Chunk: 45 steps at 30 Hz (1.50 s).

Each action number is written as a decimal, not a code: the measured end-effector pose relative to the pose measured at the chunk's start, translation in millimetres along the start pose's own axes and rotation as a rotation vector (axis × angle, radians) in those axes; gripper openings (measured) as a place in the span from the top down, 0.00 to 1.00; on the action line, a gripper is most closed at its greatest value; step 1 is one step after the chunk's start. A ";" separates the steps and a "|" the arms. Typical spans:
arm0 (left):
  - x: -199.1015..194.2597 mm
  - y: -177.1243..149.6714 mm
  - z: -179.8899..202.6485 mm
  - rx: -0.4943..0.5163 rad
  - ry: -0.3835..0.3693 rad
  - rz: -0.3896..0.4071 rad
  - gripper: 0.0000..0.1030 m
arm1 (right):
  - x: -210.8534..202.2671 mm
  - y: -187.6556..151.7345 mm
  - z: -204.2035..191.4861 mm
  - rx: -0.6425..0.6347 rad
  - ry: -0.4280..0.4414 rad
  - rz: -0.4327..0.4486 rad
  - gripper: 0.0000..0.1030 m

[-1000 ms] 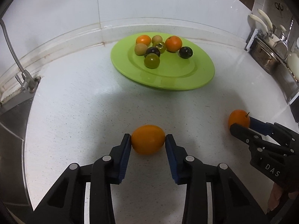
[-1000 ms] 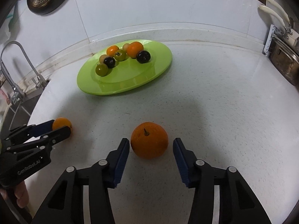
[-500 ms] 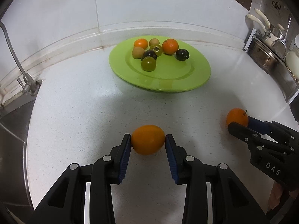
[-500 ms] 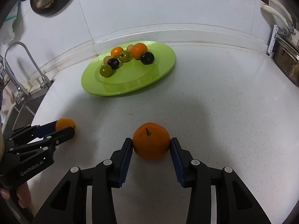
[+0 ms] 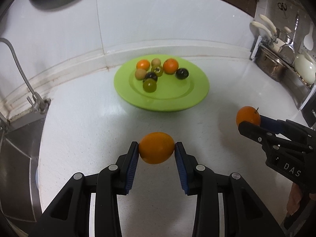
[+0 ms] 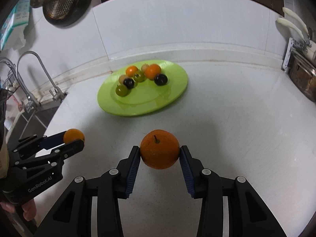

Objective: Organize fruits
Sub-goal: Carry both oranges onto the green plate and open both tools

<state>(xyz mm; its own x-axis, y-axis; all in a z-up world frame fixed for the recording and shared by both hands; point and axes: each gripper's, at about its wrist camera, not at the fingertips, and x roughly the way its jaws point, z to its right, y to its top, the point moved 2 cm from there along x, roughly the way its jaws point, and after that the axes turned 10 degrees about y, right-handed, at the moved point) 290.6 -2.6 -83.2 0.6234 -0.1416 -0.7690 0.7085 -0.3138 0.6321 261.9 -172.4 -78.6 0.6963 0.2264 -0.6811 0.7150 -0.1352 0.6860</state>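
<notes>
- Now I have a fruit in each claw: my left gripper (image 5: 156, 152) is clamped on a smooth orange fruit (image 5: 156, 147), both blue pads touching its sides, as they did half a second ago.
- My right gripper (image 6: 160, 156) is closed on the stemmed orange (image 6: 160, 151), stem facing up toward the camera; a second ago those jaws stood apart from it, and half a second ago they had just met its skin.
- Both fruits now sit higher against the white counter (image 5: 83, 122) than before, with their shadows showing on it beneath them, so they appear lifted off the surface.
- In the left view the right gripper's orange (image 5: 248, 116) shows at the right edge; in the right view the left gripper's fruit (image 6: 73, 135) shows at the left edge.
- The green plate (image 5: 177, 100) lies farther off and smaller in frame than earlier, well apart from both held fruits.
- On the plate are two small oranges (image 5: 170, 66), two dark plums (image 5: 182, 73), green fruits (image 5: 149, 85) and pale ones, clustered at its back half, slightly blurred.
- The faucet (image 6: 33, 75) and sink edge lie to the left; more of the wall and a hanging colander (image 6: 57, 0) are in view than before.
</notes>
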 end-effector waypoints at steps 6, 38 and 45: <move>-17.8 13.3 5.2 0.013 -0.010 0.058 0.64 | -13.5 12.2 -3.3 -0.033 0.017 0.043 0.59; 34.9 90.0 11.4 0.045 -0.089 0.119 0.64 | 34.5 91.8 4.0 -0.172 0.117 0.065 0.59; 67.9 106.4 18.7 0.080 -0.118 0.093 0.64 | 66.3 105.5 15.3 -0.175 0.130 0.007 0.59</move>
<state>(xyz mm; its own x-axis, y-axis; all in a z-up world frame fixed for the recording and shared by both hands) 402.1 -63.1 -70.0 0.6382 -0.2815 -0.7165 0.6180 -0.3677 0.6949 384.4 -186.4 -55.4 0.6793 0.3497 -0.6451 0.6803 0.0294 0.7323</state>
